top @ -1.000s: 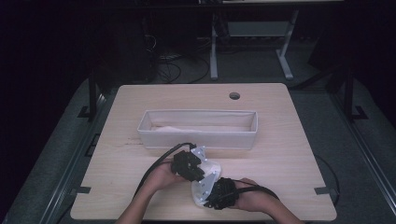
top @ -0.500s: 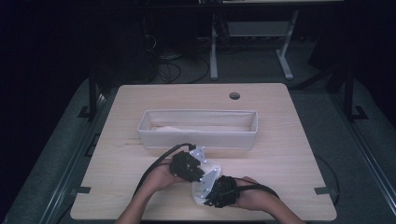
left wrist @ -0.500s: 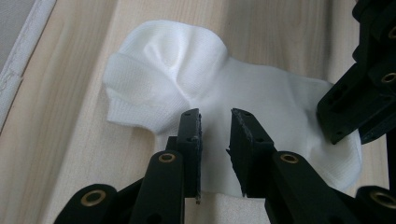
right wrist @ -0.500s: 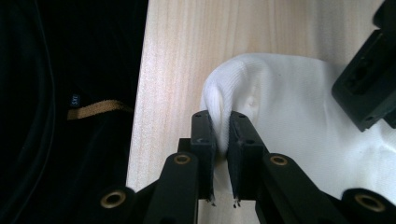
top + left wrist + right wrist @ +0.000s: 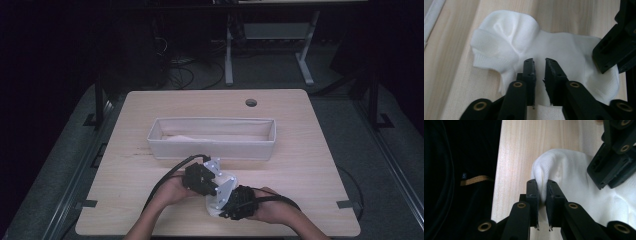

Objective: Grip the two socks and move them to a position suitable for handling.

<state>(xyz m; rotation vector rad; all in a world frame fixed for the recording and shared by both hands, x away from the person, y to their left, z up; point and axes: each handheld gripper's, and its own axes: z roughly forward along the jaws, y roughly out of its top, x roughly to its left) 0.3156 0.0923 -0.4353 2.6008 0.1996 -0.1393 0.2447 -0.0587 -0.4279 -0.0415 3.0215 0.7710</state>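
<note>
A crumpled white cloth (image 5: 216,204) lies near the table's front edge, between the two hands. My left gripper (image 5: 214,192) comes at it from the left. In the left gripper view its jaws (image 5: 540,61) have just been closing and now pinch a ridge of the cloth (image 5: 506,37), with only a thin gap left. My right gripper (image 5: 223,212) reaches in from the right. In the right gripper view it (image 5: 541,182) is shut on a raised fold of the cloth (image 5: 569,170) close to the table edge. Each gripper view also shows the other gripper (image 5: 614,50) (image 5: 614,165) at its right.
A long white fabric bin (image 5: 212,147) stands across the middle of the wooden table (image 5: 310,165), just beyond the hands, with something pale lying inside. A round cable hole (image 5: 251,102) sits near the far edge. The table's near edge (image 5: 496,182) runs close to the right gripper.
</note>
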